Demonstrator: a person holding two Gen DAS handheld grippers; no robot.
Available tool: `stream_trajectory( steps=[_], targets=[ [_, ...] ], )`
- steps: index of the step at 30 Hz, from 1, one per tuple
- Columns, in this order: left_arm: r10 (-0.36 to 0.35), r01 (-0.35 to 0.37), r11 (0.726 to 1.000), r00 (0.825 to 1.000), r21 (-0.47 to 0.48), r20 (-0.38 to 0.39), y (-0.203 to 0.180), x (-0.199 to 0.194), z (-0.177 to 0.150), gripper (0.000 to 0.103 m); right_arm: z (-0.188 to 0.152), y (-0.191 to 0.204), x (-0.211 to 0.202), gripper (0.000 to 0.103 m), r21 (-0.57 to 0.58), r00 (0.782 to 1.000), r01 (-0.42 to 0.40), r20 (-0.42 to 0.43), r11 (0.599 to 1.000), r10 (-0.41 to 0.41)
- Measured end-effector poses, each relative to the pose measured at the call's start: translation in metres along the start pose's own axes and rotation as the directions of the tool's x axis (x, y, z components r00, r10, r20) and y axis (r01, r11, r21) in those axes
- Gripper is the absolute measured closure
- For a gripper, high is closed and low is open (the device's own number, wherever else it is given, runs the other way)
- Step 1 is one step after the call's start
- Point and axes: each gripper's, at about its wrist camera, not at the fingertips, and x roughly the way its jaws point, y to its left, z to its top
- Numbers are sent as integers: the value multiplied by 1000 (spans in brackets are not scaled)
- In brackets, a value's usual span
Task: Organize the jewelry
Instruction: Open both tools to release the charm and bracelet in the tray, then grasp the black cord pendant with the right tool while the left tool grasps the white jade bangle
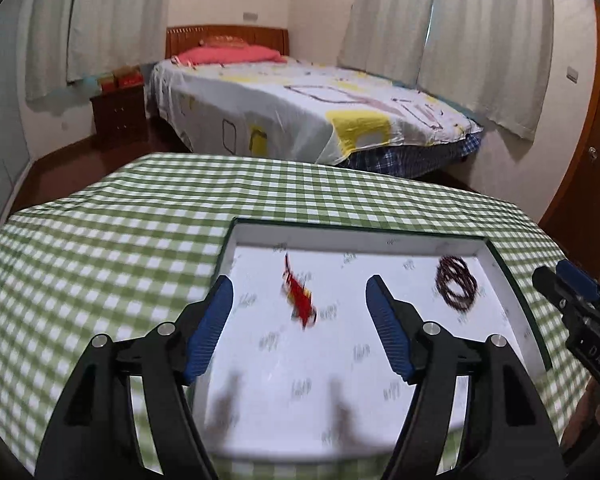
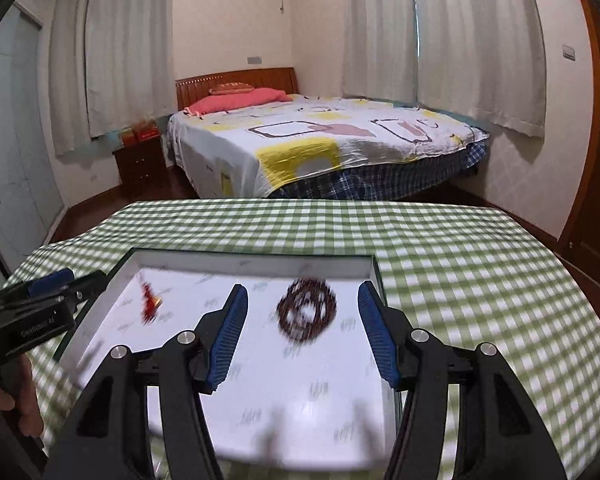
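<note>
A shallow white tray (image 1: 512,280) with a dark green rim sits on a bench (image 1: 100,248) covered in a green and white checked cloth. Two pieces of jewelry lie flat on the tray floor, well apart from each other. One is a small red and gold ornament (image 1: 300,298), on the left part of the tray. The other is a ring of dark brown beads (image 1: 457,282), looped round a few times, near the tray's right wall. The left gripper (image 1: 300,328) hangs over the tray with its blue pads wide apart. The red ornament shows in the gap between them, but the pads do not touch it and hold nothing. The right gripper (image 2: 303,332) also hangs over the tray with its blue pads wide apart. The brown beads show between them, lying loose on the tray, and this gripper holds nothing too. A hand (image 2: 8,396) grips the left gripper's handle at the left edge of the right wrist view. Behind the bench stands a bed (image 2: 340,148) with a pink pillow (image 2: 236,102). The tray and jewelry look a little blurred.
</note>
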Motion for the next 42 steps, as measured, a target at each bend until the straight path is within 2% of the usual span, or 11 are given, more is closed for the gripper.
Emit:
stream_trajectory(
  steps=[9, 18, 23, 28, 31, 41, 42],
  targets=[
    [51, -50, 999, 998, -15, 48, 8, -83, -56, 35, -69, 14, -68, 46, -15, 1000, -16, -6, 1000, 16],
    [113, -112, 994, 993, -17, 37, 20, -130, -108, 35, -116, 32, -113, 46, -19, 998, -53, -27, 998, 53],
    [133, -132, 991, 991, -33, 26, 28, -146, -129, 35, -143, 48, -118, 47, -29, 993, -90, -79, 996, 88],
    [146, -146, 988, 989, -50, 7, 36, -154, -147, 35, -150, 53, -118, 57, -28, 989, -110, -104, 994, 106],
    [154, -153, 987, 988, -51, 9, 38, -156, -149, 35, -153, 58, -116, 61, -44, 986, -123, -122, 991, 117],
    [149, -149, 988, 989, -37, 3, 33, -153, -151, 35, -161, 75, -101, 63, -93, 971, -130, -212, 987, 108],
    [148, -148, 988, 989, -35, 1, 32, -153, -152, 35, -162, 75, -100, 66, -92, 969, -130, -221, 987, 107]
  ],
)
